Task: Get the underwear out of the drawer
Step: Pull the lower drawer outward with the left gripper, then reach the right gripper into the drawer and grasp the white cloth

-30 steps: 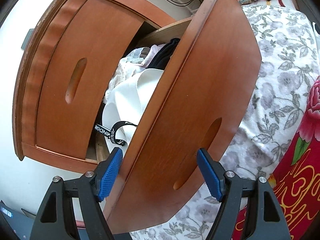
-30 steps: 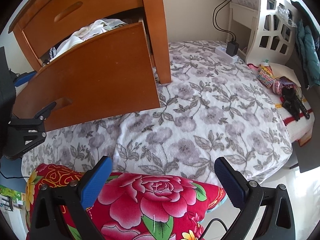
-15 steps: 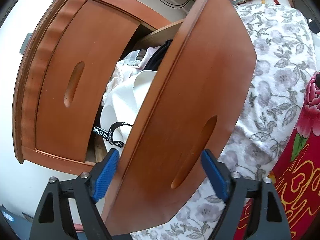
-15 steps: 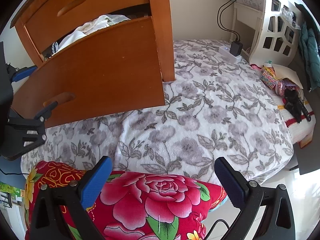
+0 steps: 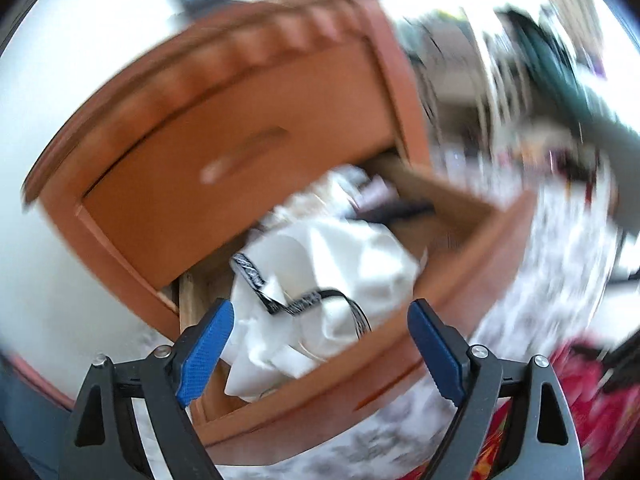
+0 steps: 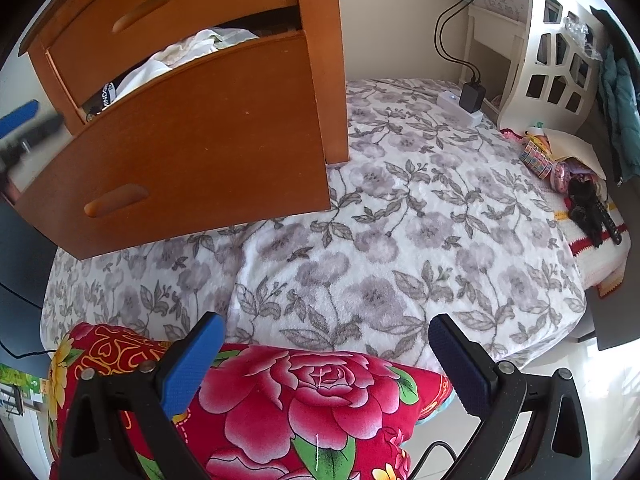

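The open lower drawer (image 5: 448,280) of a brown wooden cabinet holds a heap of white underwear (image 5: 340,256) with a black lettered waistband (image 5: 296,304). The left wrist view is blurred. My left gripper (image 5: 320,344) hovers above the drawer's near end, and its jaws are opening with nothing pressed between the blue pads (image 5: 208,340). In the right wrist view the drawer front (image 6: 192,152) juts over the bed, with the underwear (image 6: 160,68) peeking above it. My right gripper (image 6: 324,360) stands open over a red floral pillow (image 6: 312,400), holding nothing.
A shut upper drawer (image 6: 168,12) sits above the open one. A grey floral blanket (image 6: 400,220) covers the bed. A white power strip with a black charger (image 6: 464,100) lies near a white headboard (image 6: 552,64). Small toys and a black item (image 6: 588,208) lie at the right.
My left gripper has come off the drawer front, risen and rolled, so it now looks down into the drawer. Its jaws stand wider. The right gripper has not moved.
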{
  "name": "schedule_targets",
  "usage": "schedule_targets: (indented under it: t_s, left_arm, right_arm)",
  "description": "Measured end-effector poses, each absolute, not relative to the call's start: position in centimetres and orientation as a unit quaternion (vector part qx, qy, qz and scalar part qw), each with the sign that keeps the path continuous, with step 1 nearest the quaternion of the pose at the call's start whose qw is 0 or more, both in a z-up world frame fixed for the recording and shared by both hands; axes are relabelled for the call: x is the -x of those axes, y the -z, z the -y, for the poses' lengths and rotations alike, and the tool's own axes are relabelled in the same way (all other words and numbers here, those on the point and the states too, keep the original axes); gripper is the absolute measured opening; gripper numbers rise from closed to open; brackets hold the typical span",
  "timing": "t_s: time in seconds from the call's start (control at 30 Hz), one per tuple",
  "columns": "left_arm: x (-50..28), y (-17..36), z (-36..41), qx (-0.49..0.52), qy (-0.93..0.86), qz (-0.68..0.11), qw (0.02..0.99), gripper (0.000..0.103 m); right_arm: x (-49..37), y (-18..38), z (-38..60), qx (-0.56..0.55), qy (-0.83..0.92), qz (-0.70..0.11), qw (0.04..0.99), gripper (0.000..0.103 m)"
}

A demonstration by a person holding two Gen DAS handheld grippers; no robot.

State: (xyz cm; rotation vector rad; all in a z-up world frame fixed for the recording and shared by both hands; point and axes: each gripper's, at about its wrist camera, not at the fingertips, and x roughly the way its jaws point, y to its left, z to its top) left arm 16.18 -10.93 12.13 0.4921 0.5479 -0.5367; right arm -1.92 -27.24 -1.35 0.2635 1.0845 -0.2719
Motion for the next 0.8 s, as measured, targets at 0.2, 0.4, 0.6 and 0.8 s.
schedule_targets:
  t_s: [0.2, 0.4, 0.6, 0.8]
  left_arm:
    - [-16.7, -14.7, 4.7, -0.058, 0.227, -0.252, 0.939, 0.103]
    - [-17.3, -14.0, 1.2, 0.012, 0.180, -0.263, 0.948, 0.103]
    - [-17.8, -12.3, 0.3, 0.040, 0.169, -0.276, 0.945, 0.103]
    - [-18.6, -10.8, -0.3, 0.057, 0.169, -0.290, 0.940, 0.103]
  right_arm:
    - [1.6, 1.1, 27.3, -0.120, 0.133, -0.510, 0.842, 0.103]
    - [1.0, 0.1, 26.6, -0.106, 0.124, -0.495, 0.854, 0.103]
    - [0.1, -3.9, 25.6, -0.087, 0.103, -0.422, 0.897, 0.103]
    - [-1.6, -6.0, 24.7, -0.089, 0.089, -0.389, 0.913, 0.103]
